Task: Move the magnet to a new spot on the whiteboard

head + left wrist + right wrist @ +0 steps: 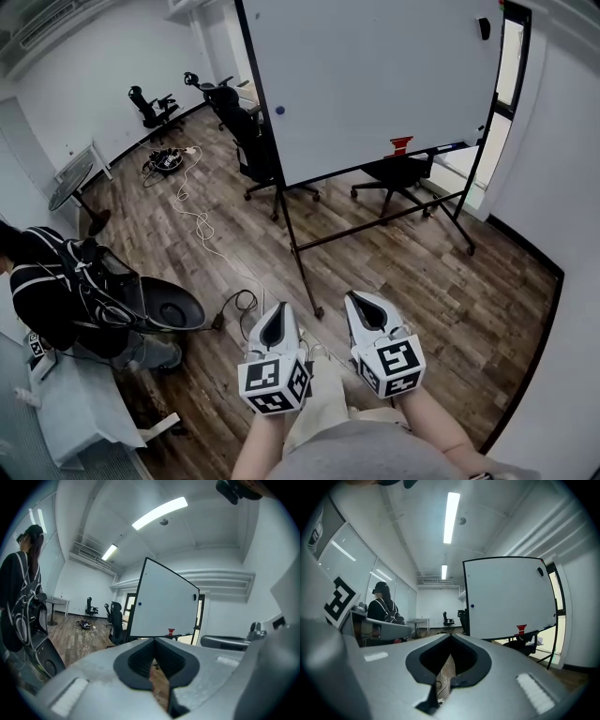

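Observation:
A whiteboard [375,75] on a rolling stand stands some way ahead of me, across the wooden floor. A small blue round magnet [279,110] sticks near its left edge; it also shows in the left gripper view as the magnet [139,604] and in the right gripper view as the magnet [472,605]. My left gripper [274,311] and right gripper [364,302] are held side by side low in front of me, far short of the board. Both point toward it. Each one's jaws meet at the tips with nothing between them, as seen at the left gripper [154,640] and the right gripper [451,634].
A red object [401,144] rests on the board's tray and a black eraser [484,28] sits at its top right. Office chairs [251,141] stand behind and beside the board. Cables [192,214] trail across the floor. A person in a dark jacket [42,281] sits at the left.

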Demonstrator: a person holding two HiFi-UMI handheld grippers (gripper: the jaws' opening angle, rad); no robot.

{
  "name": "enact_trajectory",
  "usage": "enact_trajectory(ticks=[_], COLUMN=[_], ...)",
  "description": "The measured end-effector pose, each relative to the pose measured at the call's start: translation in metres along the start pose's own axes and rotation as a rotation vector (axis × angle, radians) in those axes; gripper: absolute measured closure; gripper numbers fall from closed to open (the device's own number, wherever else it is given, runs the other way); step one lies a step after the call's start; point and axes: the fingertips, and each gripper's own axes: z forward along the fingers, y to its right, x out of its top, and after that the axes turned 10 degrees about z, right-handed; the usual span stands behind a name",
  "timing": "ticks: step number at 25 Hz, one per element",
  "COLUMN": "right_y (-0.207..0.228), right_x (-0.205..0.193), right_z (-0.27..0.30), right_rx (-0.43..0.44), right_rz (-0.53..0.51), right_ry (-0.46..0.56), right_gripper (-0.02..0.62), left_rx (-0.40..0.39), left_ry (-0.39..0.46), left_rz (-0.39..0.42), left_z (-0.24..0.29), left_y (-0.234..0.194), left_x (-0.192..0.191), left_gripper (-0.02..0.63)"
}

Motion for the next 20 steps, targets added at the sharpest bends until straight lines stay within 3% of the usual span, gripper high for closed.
enact_trajectory(ticks=[10, 20], right_y=[0.014, 0.045], right_x=[0.008, 0.022], right_z=[0.04, 0.13], right_rx=[0.045, 0.075], right_rz=[-0.037, -0.032], right_ry=[-0.009, -0.02], right_gripper=[0.597, 0.597], left_rx=[-0.024, -0.002], left_ry=[-0.004, -0.033], left_rz=[0.0, 0.001], left_z=[0.049, 0.134], left_y=[-0.005, -0.048], left_x=[0.009, 0.015], left_gripper=[0.601, 0.601])
